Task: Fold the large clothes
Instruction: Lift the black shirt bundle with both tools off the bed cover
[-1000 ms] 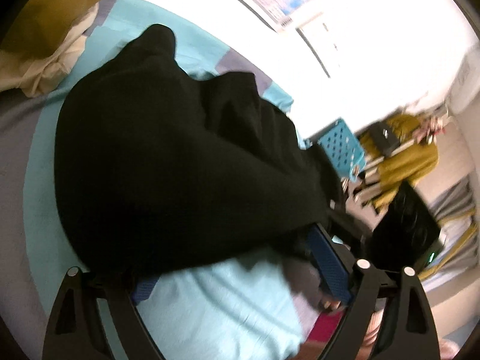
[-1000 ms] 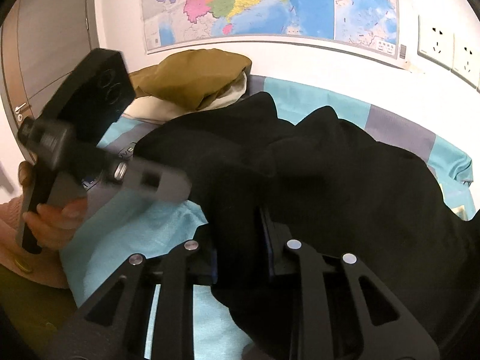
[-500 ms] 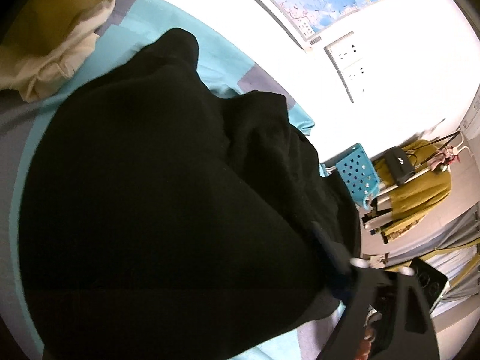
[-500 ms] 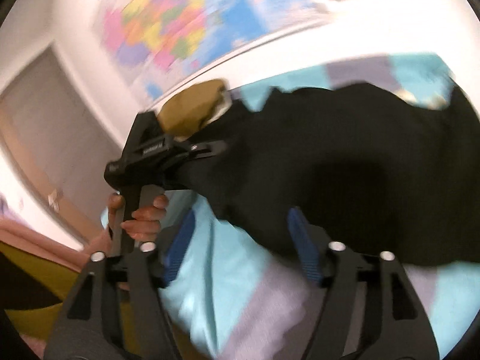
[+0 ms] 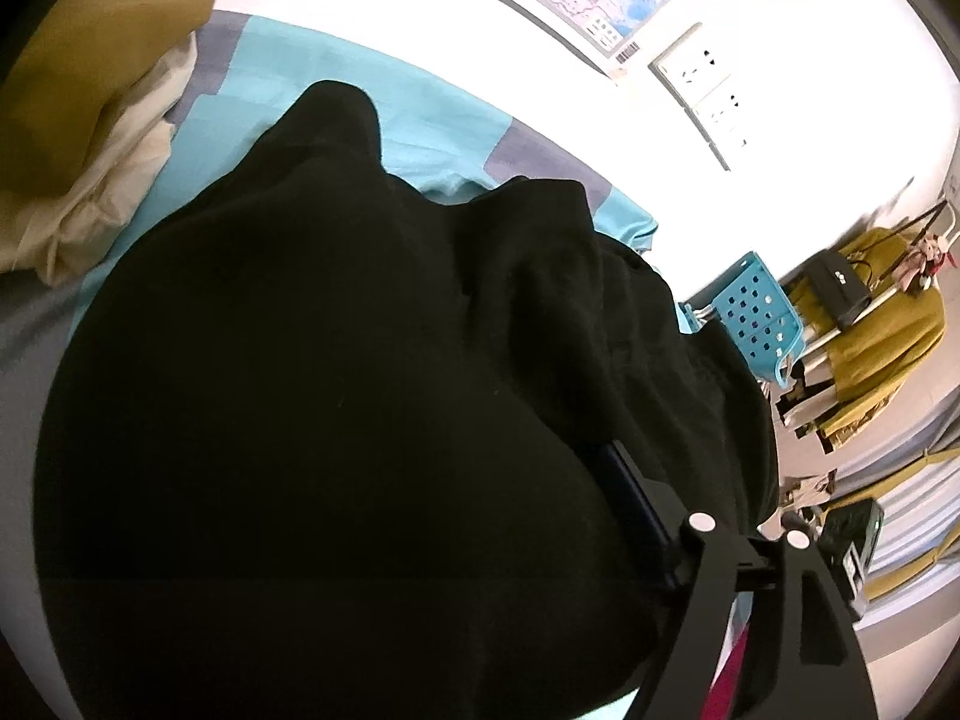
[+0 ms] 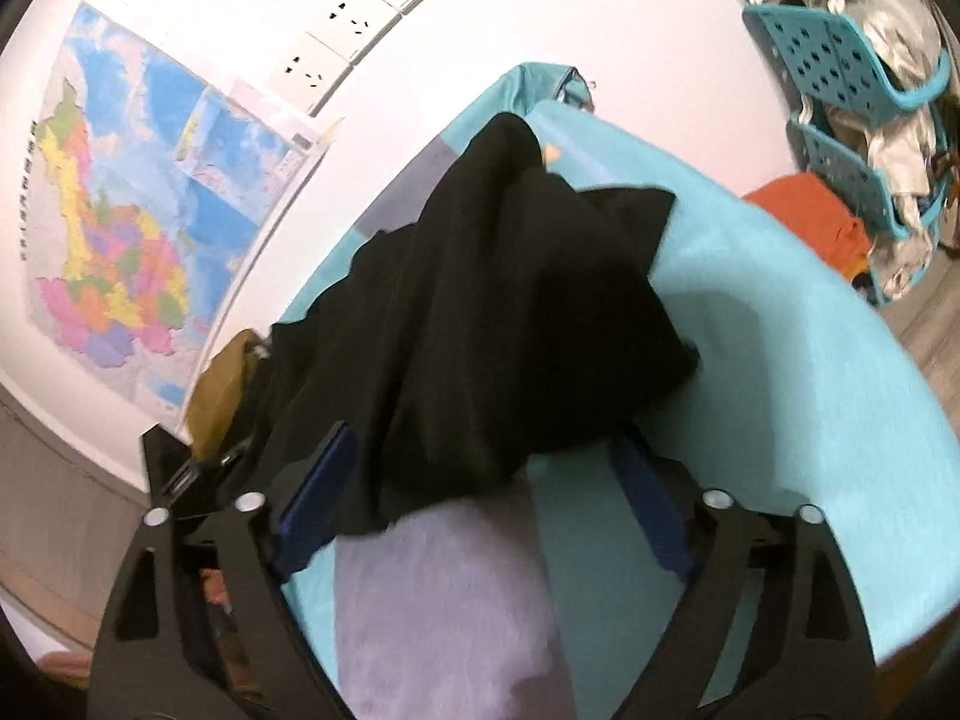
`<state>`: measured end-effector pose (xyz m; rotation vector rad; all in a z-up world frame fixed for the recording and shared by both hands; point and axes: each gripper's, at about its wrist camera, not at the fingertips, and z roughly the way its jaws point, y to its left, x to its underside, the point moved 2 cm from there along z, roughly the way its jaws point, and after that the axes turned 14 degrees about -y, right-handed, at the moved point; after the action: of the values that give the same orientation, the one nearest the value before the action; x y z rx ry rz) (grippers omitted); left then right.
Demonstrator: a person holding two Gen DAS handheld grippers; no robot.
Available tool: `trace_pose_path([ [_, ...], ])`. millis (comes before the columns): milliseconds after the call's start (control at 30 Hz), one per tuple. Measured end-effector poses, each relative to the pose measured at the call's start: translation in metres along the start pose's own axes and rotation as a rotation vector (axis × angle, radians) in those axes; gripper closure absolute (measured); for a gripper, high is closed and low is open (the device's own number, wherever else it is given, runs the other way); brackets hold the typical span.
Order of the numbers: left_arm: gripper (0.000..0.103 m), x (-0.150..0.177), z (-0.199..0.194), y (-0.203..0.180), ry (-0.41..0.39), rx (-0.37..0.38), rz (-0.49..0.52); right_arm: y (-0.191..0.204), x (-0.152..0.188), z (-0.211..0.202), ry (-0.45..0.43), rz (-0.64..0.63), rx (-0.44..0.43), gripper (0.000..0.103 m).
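Right wrist view, black garment [image 6: 492, 312] hem between opening right tool [image 6: 480, 504] pads, apparently unpinched

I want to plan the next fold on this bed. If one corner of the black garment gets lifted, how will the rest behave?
The black garment is probably floppy: it lies in soft creases and humps on the bed sheet, so a lifted corner would likely sag and trail the rest. It looks bulky, so perhaps fairly heavy. Its dull surface suggests it won't slip easily.

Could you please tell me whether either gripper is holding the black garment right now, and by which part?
The right gripper holds nothing: its jaws are opening, clear of the black garment's hem. The left gripper's jaws are opening too; cloth hides any hold.
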<state>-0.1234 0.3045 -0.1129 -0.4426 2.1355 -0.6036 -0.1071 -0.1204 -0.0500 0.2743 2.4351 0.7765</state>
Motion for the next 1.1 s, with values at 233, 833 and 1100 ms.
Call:
trace_pose_path([
  [233,0.007,0.000,0.007,-0.005,0.004,0.037,0.066,0.020,-0.002,0.037,-0.051,-0.067,0.051,0.008],
  [833,0.029,-0.006,0.011,-0.007,0.024,-0.030,0.114,0.017,-0.006,0.055,-0.005,-0.028,-0.023,0.042],
  [1100,0.051,-0.013,0.014,-0.011,0.013,-0.061,0.109,0.025,-0.005,0.073,0.026,-0.040,-0.033,0.070],
])
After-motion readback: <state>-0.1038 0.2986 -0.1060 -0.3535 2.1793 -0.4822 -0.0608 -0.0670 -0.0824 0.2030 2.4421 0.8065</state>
